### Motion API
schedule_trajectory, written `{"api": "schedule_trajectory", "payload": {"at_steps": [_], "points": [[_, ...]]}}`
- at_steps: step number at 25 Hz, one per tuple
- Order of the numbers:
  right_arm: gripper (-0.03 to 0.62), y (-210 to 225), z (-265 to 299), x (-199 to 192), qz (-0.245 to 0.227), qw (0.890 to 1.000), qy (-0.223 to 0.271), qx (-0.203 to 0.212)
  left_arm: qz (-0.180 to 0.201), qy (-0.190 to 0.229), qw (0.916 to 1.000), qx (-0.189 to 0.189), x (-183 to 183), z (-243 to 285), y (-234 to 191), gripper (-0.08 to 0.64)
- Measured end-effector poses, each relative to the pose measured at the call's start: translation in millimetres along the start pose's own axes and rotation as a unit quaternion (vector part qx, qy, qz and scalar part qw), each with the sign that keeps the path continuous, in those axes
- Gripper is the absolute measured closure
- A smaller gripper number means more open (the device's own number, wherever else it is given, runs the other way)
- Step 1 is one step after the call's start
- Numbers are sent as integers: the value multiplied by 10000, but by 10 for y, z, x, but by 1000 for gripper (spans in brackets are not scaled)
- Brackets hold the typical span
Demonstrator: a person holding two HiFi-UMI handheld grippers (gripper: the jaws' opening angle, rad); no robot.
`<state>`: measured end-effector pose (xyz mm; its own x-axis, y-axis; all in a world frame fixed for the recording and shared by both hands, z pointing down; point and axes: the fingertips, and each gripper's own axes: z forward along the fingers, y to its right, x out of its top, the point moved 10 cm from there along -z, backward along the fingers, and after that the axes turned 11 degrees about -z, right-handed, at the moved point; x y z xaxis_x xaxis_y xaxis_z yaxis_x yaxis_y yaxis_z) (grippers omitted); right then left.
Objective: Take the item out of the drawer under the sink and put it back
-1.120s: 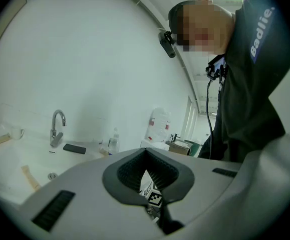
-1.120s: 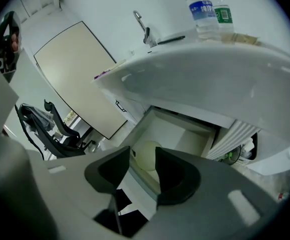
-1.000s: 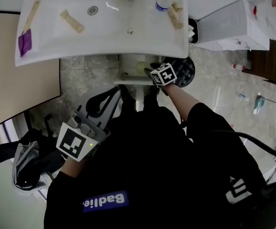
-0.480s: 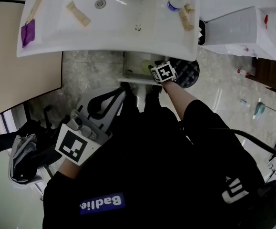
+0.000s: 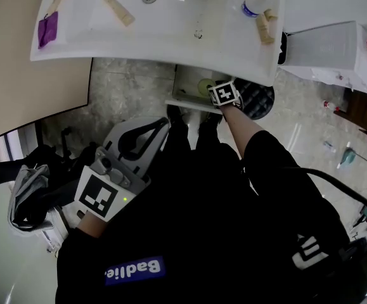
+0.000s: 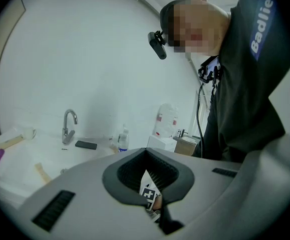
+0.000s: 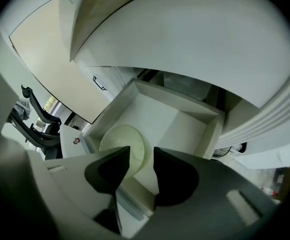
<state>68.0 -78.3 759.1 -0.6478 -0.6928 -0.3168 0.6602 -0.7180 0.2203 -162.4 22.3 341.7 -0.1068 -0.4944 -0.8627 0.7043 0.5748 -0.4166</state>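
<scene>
Drawer (image 7: 185, 119) open, pale green disc (image 7: 127, 141) lying inside it. Right tongs (image 7: 141, 156) apart, empty, hovering just above drawer front, over disc. Left tongs (image 6: 146, 153) closed on nothing, well clear of drawer.

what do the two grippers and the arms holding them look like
Both are light grey plastic with dark jaw pads: the left gripper and the right gripper. Each carries a white cube with black square markers. A small green light glows on the left one. The person wears a black long-sleeved top with a blue patch lettered in white.
</scene>
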Motion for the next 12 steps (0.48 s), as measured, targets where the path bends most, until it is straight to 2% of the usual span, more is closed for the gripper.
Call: {"api": "schedule_trajectory", "payload": {"at_steps": [7,12], "points": [[558,0,81,-16,21,9998,-58,-207,-99,-26,9998,189,-54,-120,-3,555],[571,2,22,-24,51,9996,-6,-280,-167,21,9995,254,-94,-168,-4,555]]}}
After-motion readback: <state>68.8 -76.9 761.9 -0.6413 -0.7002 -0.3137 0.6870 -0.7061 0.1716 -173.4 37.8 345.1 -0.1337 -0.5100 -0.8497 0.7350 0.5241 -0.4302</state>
